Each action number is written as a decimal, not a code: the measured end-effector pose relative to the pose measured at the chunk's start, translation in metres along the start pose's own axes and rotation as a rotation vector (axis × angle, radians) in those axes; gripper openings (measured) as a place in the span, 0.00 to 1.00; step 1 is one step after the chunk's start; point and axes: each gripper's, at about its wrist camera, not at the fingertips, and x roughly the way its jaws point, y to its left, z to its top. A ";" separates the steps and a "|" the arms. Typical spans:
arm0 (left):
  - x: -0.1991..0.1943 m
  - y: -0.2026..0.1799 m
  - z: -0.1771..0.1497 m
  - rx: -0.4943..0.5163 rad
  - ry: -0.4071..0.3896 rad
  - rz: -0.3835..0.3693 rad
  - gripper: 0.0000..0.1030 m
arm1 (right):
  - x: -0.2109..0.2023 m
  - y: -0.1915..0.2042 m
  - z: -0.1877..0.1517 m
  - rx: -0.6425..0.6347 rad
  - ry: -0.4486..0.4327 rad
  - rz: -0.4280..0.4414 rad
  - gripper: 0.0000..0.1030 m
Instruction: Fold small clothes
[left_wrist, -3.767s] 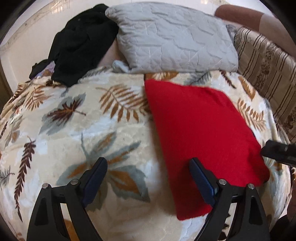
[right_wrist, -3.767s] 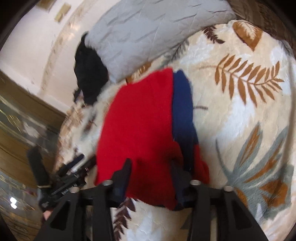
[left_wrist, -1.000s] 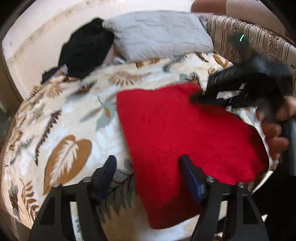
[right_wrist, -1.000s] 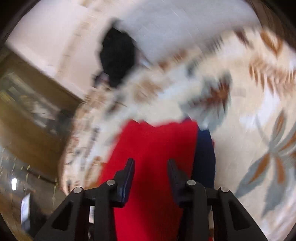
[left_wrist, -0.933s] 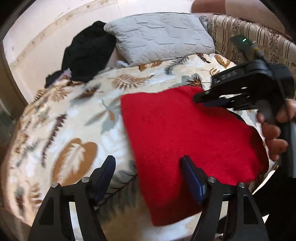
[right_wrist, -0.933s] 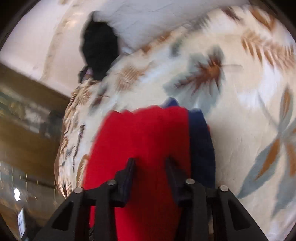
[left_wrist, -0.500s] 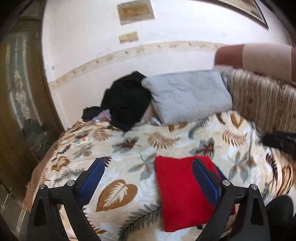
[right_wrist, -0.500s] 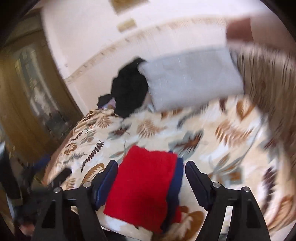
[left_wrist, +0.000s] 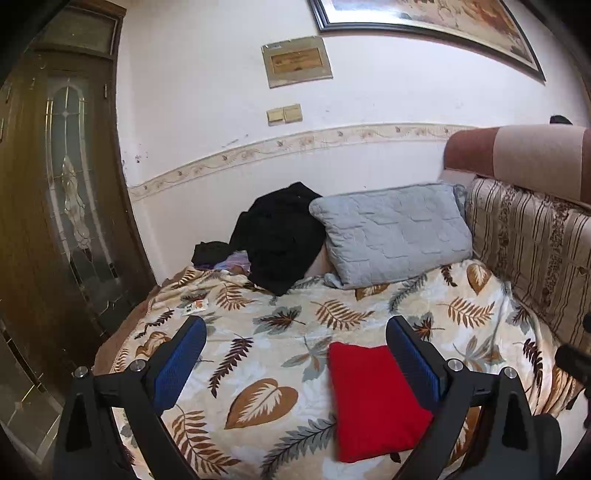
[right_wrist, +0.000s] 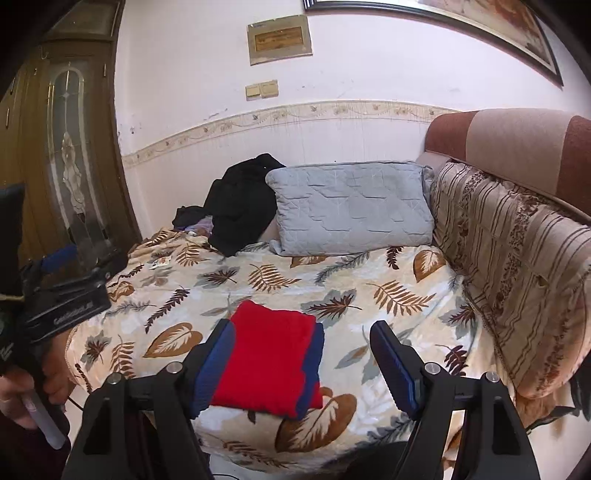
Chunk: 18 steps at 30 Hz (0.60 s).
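A folded red garment (left_wrist: 373, 398) with a navy blue edge lies flat near the front of the leaf-patterned blanket (left_wrist: 295, 325). In the right wrist view the garment (right_wrist: 269, 362) shows its blue band along the right side. My left gripper (left_wrist: 295, 362) is open and empty, held high and back from the bed. My right gripper (right_wrist: 306, 362) is open and empty, also well above the garment. The left gripper also shows at the left edge of the right wrist view (right_wrist: 66, 273), held in a hand.
A grey quilted pillow (left_wrist: 391, 232) and a heap of black clothes (left_wrist: 280, 240) lie at the back against the wall. A striped sofa back (left_wrist: 532, 251) runs along the right. A wooden door (left_wrist: 62, 221) stands at the left.
Both grippers have let go of the red garment, opened wide and pulled up and back from the bed. The garment stays folded on the blanket.
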 end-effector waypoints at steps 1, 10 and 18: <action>-0.003 0.002 0.001 -0.002 -0.003 0.009 0.95 | -0.004 0.003 -0.001 -0.007 -0.003 -0.005 0.77; -0.027 0.021 0.005 -0.030 -0.037 0.040 0.95 | -0.022 0.034 0.002 -0.032 -0.046 0.005 0.77; -0.032 0.032 0.008 -0.035 -0.044 0.046 0.95 | -0.020 0.050 0.009 -0.036 -0.056 0.022 0.77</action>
